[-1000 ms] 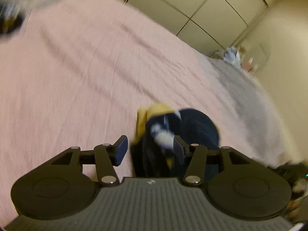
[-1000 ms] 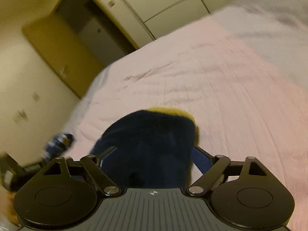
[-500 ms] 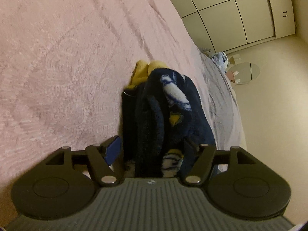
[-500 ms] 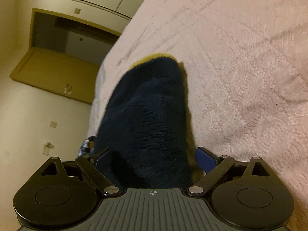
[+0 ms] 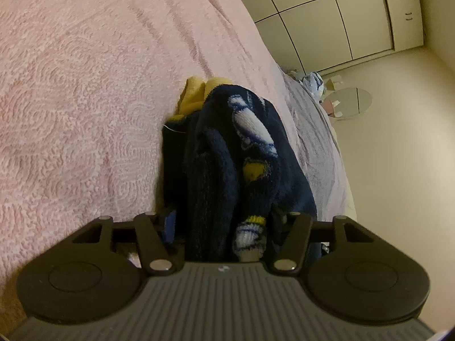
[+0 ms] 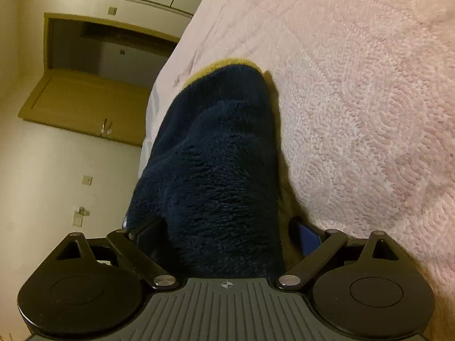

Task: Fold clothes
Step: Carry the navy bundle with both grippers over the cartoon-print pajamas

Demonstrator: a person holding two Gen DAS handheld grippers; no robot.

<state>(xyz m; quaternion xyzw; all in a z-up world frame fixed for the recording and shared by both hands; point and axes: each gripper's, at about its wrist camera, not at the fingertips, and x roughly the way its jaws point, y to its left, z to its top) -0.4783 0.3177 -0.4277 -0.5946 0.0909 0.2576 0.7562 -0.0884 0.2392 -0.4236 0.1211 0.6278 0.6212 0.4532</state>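
Navy blue fleece garment (image 5: 227, 167) with yellow trim, bunched on a pink textured bedspread (image 5: 79, 91).
The left gripper (image 5: 220, 224) has fingers closing around one end; the right gripper's (image 6: 227, 233) fingers straddle the other end, grip unclear.

Dim, warm yellowish indoor light, source not visible. Both views sharp, no motion blur. Heavy fisheye bending: wardrobe doors (image 5: 327, 20) curve, corners vignette black. Navy fleece garment (image 6: 216, 170) reads near-black, casts a soft shadow on the pink bedspread (image 6: 355, 99). No glare.
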